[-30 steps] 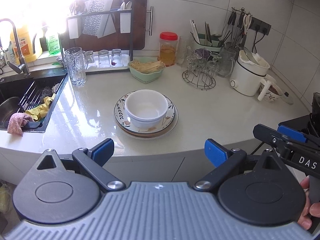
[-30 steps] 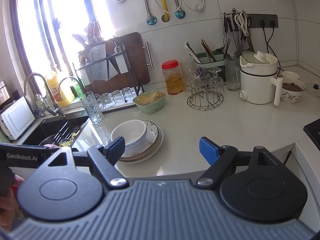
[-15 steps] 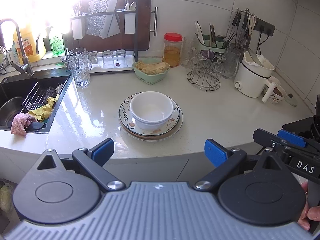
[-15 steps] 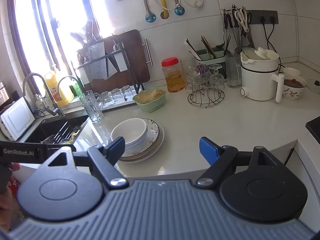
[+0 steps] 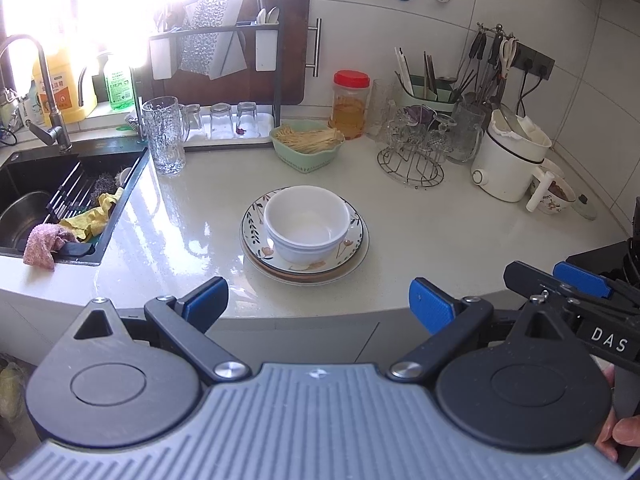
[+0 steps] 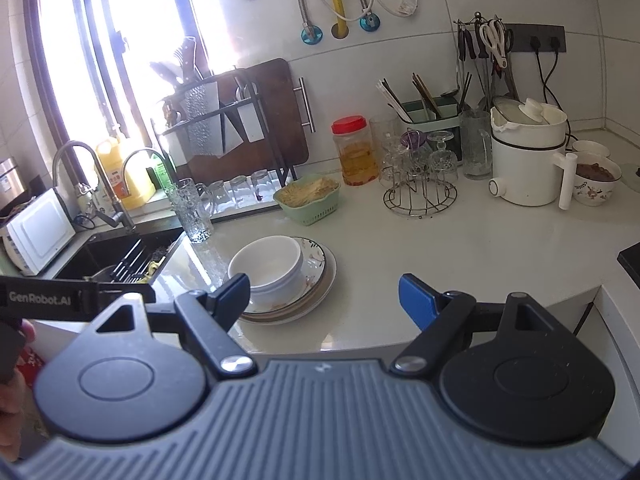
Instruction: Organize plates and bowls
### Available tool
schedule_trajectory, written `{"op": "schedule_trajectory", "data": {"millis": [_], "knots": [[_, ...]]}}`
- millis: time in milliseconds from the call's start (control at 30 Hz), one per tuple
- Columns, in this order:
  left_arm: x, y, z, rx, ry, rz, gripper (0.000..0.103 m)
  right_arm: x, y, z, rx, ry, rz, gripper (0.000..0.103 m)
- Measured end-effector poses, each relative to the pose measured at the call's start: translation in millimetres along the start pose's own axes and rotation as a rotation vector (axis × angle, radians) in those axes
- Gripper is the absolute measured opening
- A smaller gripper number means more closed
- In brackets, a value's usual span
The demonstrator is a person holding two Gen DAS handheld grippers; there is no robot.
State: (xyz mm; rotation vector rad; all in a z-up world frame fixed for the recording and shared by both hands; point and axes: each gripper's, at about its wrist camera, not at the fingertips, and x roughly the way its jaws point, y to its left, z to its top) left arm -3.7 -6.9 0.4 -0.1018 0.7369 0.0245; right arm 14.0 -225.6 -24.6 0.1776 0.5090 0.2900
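Note:
A white bowl [image 5: 306, 226] sits nested in another on a stack of plates [image 5: 352, 254] in the middle of the pale counter; the top plate has a leaf pattern. The right wrist view shows the same bowl [image 6: 266, 266] and plates [image 6: 316, 280]. My left gripper [image 5: 318, 302] hangs open in front of the counter's edge, short of the stack, with nothing between its blue pads. My right gripper [image 6: 324, 294] is open too and empty, held just right of the stack and short of it. At the right edge of the left wrist view, the right gripper [image 5: 560, 280] shows from the side.
A black sink [image 5: 60, 196] with rags lies left, a tall glass mug [image 5: 164, 136] beside it. Behind the stack stand a green basket [image 5: 306, 144], a red-lidded jar [image 5: 350, 104], a wire glass rack [image 5: 412, 160] and a white cooker [image 5: 508, 160]. A dark hob corner [image 6: 630, 260] is right.
Both views have shifted slightly: the stack sits a little further right in the left wrist view. Both grippers stay open, and nothing on the counter has moved.

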Motion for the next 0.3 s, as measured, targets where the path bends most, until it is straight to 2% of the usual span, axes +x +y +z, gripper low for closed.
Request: {"op": "schedule_trajectory", "data": {"millis": [300], "knots": [[-1.2, -1.7, 1.3, 0.014, -0.009, 0.002, 0.099, -1.0, -2.4, -0.9, 0.008, -0.001, -0.007, 0.083]]}}
